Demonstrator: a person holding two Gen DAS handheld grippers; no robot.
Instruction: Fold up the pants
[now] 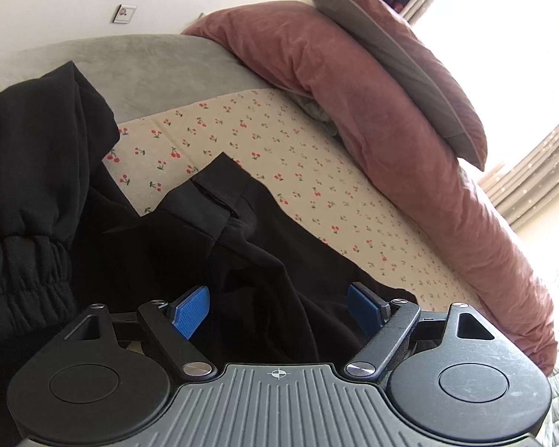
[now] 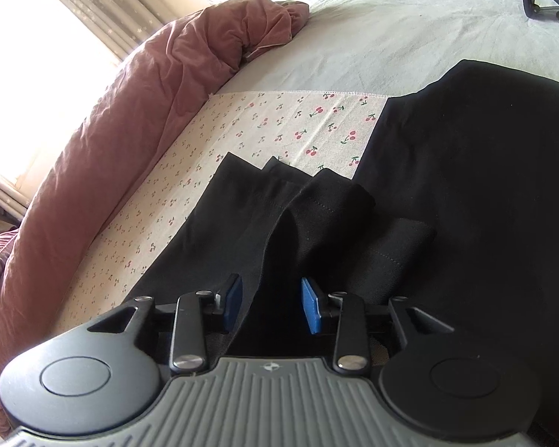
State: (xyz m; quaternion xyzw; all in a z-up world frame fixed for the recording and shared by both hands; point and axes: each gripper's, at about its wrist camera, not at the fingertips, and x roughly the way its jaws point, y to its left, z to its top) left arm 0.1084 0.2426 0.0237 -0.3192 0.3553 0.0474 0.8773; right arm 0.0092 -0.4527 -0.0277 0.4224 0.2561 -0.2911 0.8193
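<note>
We see the black pants (image 1: 190, 231) lying rumpled on the cherry-print sheet (image 1: 298, 164) of the bed, hems and an elastic cuff ahead of the fingers. The left gripper (image 1: 279, 309) stands wide open, cloth bunched between its blue pads without contact. The right gripper (image 2: 270, 305) is partly open around a dark fold (image 2: 279, 246); it seems not to press it.

- Left gripper (image 1: 279, 307): black linkage arms, silver screws, blue ribbed pads (image 1: 192, 307), grey ridged base with a crosshair mark.
- Right gripper (image 2: 270, 305): same build.
</note>
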